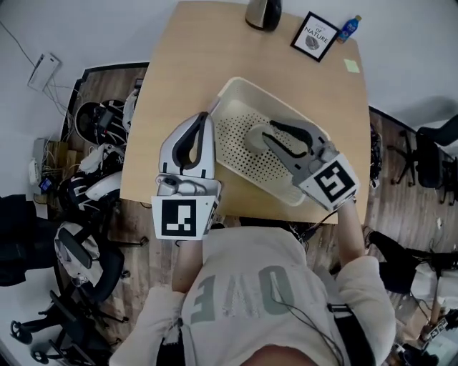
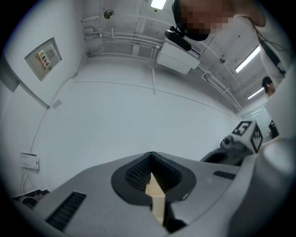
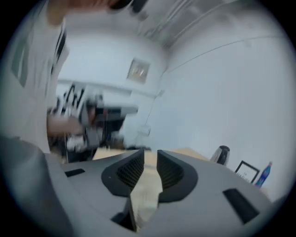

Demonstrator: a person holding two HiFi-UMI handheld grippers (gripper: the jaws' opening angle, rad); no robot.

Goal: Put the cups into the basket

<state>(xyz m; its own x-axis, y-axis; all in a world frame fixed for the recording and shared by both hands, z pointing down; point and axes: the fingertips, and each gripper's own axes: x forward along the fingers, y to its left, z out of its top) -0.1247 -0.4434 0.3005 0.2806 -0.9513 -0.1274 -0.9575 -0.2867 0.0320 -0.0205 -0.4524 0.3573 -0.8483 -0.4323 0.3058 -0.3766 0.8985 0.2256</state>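
1. Nearest the lens, bottom of the head view: person's pale shirt [image 1: 250, 293], a sleeve reaching up to each tool.
2. Far left: black office chairs [image 1: 82, 261] on the floor beside the wooden table [image 1: 179, 64].
3. Left of centre: left gripper [image 1: 205, 119] over the table's near edge, beside the basket's left wall. Jaws pressed together in the left gripper view, nothing between them, aimed up at a white wall.
4. Centre: white perforated basket [image 1: 240, 143] lying at a slant on the table; grey cup [image 1: 253, 139] on its floor.
5. Right of centre: right gripper [image 1: 270, 131] inside the basket, tips just beside the cup. Jaws parted by a clear gap in the right gripper view, only tabletop between them, gripping nothing.
6. Upper right: dark kettle [image 1: 262, 13], framed picture [image 1: 315, 36], blue bottle [image 1: 349, 27].
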